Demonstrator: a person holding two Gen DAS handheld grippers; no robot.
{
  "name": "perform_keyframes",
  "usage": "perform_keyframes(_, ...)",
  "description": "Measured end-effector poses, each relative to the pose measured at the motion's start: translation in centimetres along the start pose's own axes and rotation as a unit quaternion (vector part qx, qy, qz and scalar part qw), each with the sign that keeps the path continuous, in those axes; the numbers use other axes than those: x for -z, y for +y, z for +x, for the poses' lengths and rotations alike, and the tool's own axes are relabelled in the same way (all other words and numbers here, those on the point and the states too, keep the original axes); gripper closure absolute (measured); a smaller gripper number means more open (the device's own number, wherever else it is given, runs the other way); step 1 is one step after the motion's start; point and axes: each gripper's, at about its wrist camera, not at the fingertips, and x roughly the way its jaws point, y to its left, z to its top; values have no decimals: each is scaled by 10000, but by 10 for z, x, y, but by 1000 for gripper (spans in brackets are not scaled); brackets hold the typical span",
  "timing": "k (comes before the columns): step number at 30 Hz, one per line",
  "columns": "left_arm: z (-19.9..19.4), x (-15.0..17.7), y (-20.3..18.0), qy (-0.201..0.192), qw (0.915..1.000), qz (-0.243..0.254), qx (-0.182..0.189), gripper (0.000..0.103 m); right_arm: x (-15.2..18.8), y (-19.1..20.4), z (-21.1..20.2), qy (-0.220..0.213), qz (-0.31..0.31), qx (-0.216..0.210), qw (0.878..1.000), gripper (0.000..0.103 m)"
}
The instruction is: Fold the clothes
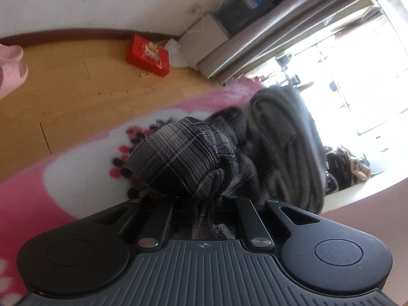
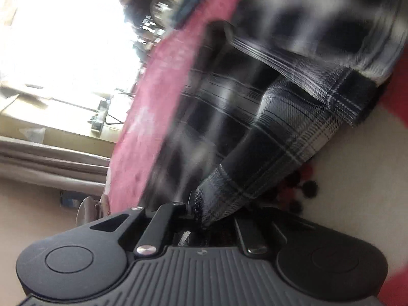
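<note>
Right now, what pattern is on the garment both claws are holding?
Dark plaid: black and grey checks with thin white lines on the garment, clearest in the right wrist view.

- My left wrist camera sits just behind my left hand-held gripper [image 1: 204,201], looking low across the pink blanket [image 1: 30,204] toward the wooden floor [image 1: 71,81] and the bright window [image 1: 357,63].
- My right wrist camera rides behind my right hand-held gripper [image 2: 204,216], rolled sideways, very near the cloth.
- Both views share the plaid shirt [image 1: 178,158] [image 2: 267,153], the blanket [image 2: 158,102] and the window [image 2: 63,38].
</note>
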Motion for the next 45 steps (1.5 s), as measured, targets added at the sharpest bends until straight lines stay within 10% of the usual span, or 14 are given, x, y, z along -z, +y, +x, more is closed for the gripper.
perform_keyframes(8,-78,-3,19,-76,9999,141,-35,98,29,1,-52,324,74,-275,9991,96)
perform_keyframes(17,-186,22,97,-138,9971,-151,-727,96,87,-12,-78,1620,-244,-167,9863,93)
perform_keyframes(21,-183,39,125,513,9940,-121,-958,83,82,-21,-57,2505,-516,220,9665,77)
perform_keyframes(24,-204,38,127,649,9939,-111,-880,47,67,-2,-74,3015,-1222,613,9436,50)
perform_keyframes(28,-244,29,130,627,9912,161,-1151,39,55,46,-109,3515,-2768,1220,8860,45)
perform_keyframes(33,-249,-2,131,2,9930,336,-1132,32,96,169,-100,3783,-4539,224,8065,45)
perform_keyframes(38,-183,-33,110,373,9933,899,-615,16,217,273,-3,3682,-5923,-1028,7093,44)
perform_keyframes(42,-145,-23,99,898,9787,1681,-765,17,340,310,50,3585,-6967,-1698,5977,45)
perform_keyframes(45,-142,-5,100,976,9665,2247,-767,26,412,310,60,3480,-7316,-2218,5427,45)
